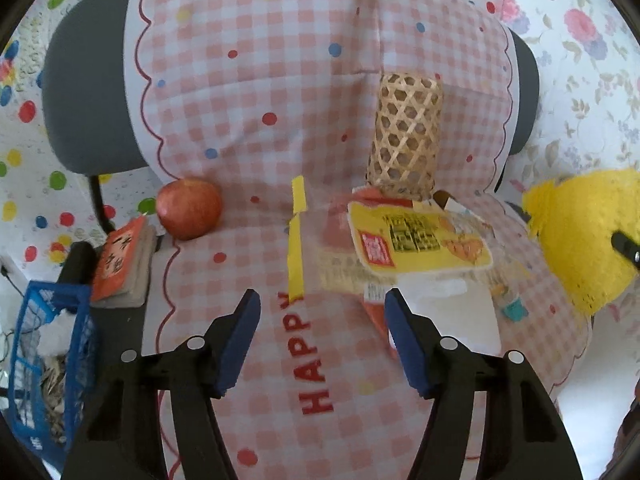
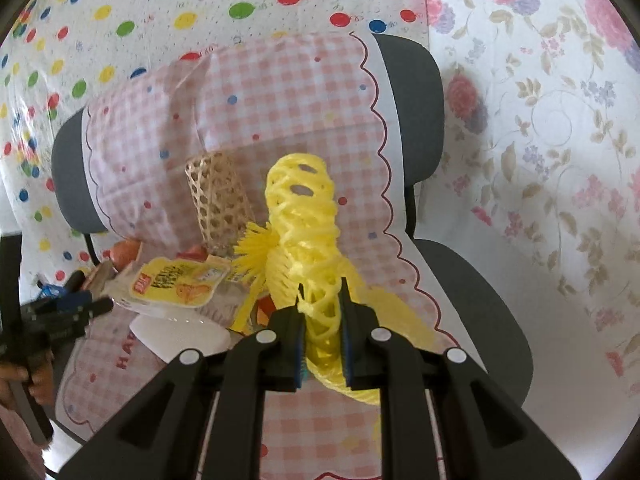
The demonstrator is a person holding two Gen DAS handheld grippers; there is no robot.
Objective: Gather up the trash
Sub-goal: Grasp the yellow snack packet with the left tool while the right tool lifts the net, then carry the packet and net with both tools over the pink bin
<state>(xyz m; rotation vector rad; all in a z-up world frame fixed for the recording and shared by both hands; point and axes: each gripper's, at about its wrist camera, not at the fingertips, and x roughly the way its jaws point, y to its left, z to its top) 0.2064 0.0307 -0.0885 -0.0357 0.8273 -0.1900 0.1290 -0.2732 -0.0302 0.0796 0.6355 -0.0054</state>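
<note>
Jaws of the right gripper (image 2: 322, 322) are clenched on a yellow foam net (image 2: 304, 216), held up right of the woven basket (image 2: 218, 196); left gripper (image 1: 322, 322) jaws are parted, nothing held.

Left wrist view: looks down, close, over the checked cloth (image 1: 248, 92) covering a chair.
Right wrist view: looks from the chair's right, slightly higher.
Shared: woven basket (image 1: 406, 136) (image 2: 218, 196), yellow packet (image 1: 420, 236) (image 2: 176, 284).

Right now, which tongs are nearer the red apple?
Left. The left tongs hang open just short of the round red apple; the right tongs, gripping yellow foam netting, are farther away.
</note>
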